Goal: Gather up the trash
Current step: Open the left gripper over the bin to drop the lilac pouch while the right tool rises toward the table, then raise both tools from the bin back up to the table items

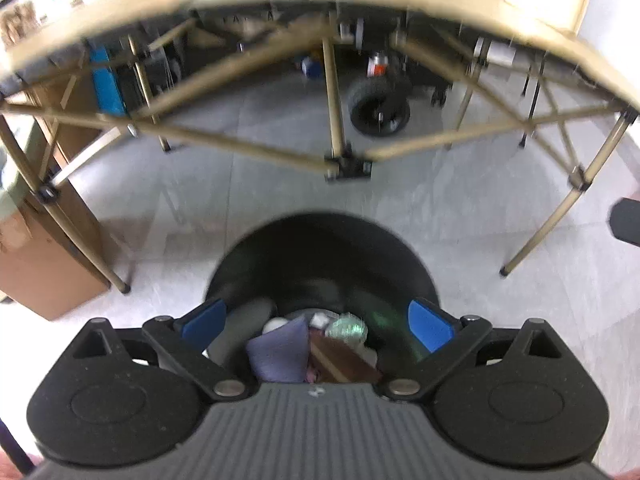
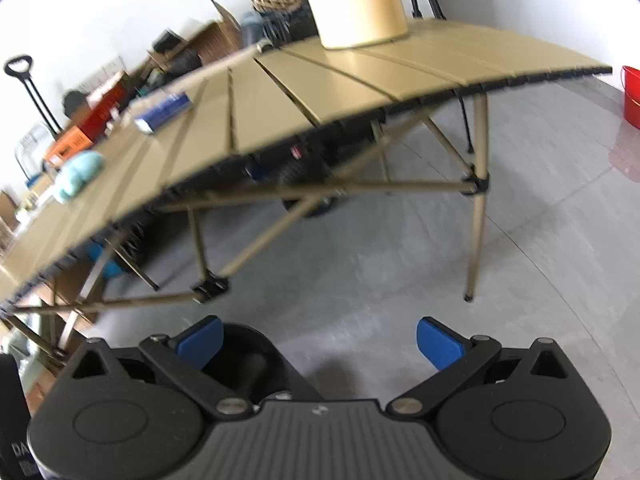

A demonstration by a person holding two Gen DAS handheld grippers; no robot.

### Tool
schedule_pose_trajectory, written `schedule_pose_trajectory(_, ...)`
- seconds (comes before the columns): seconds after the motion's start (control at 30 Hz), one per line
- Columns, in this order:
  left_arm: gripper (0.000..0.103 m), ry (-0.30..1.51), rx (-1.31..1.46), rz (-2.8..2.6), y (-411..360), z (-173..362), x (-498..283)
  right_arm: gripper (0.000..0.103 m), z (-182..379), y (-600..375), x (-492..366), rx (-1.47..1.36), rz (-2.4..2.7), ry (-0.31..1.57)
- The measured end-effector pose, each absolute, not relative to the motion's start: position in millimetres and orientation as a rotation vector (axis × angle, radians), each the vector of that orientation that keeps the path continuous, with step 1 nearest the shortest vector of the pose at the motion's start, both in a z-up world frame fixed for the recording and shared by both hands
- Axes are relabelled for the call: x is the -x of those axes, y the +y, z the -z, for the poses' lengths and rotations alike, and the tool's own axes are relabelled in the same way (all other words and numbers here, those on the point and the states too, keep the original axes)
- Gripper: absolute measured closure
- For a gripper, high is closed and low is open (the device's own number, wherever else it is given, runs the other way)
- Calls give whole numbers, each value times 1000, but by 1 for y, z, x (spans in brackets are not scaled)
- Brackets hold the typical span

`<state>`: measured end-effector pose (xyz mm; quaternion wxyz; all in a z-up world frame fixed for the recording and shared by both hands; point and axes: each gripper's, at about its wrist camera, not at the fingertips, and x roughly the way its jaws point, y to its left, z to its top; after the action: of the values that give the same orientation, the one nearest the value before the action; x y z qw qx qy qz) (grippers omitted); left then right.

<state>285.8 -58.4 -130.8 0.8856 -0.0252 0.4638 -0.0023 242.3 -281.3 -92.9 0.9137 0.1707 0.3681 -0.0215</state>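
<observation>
So from my left wrist cam, the left gripper (image 1: 318, 322) is hanging right over the black trash bin (image 1: 320, 256) on the grey floor (image 1: 248, 216), jaws spread wide with nothing between the blue pads (image 1: 204, 322). Down inside the bin I can see the trash: a purple pouch-looking thing (image 1: 280, 350) lying with its long axis running roughly toward the camera, a brown wrapper (image 1: 340, 358) just beside it angled the same way, and a crumpled greenish-white wad (image 1: 347, 327) plus a white bit (image 1: 319, 319) behind them. It's blurry, so I can't tell exactly what's touching what in there.

Right wrist cam: the right gripper (image 2: 320, 342) is also open wide and empty, pointing down at bare floor in front of the tan folding table (image 2: 304, 92). The bin's rim (image 2: 256, 344) peeks in behind its left pad. On the table there's a blue box (image 2: 162, 112), a light-blue crumpled lump (image 2: 78, 176) and a cream cylinder (image 2: 358, 4), all well apart.
</observation>
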Motion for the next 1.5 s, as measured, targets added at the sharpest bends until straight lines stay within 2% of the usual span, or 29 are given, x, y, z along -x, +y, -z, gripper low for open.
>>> schedule_pose_trajectory(0.33,0,759,68,-3,-26,47,-249,0,46,-252,-228,-302,-32,672)
schedule_pose_trajectory(0.63,0,775,177,-19,-10,54,-252,0,58,-248,-229,-291,-49,705)
schedule_pose_trajectory(0.87,0,785,158,-7,-14,58,-252,0,68,-249,-233,-323,-66,708)
schedule_pose_trajectory(1.03,0,728,145,11,-14,41,-250,0,52,-246,-225,-299,-120,609)
schedule_pose_trajectory(1.23,0,575,124,9,0,4,-245,0,18,-237,-226,-273,-167,428)
schedule_pose_trajectory(1.5,0,472,119,-27,19,-30,-281,0,-14,-214,-276,-241,-226,306)
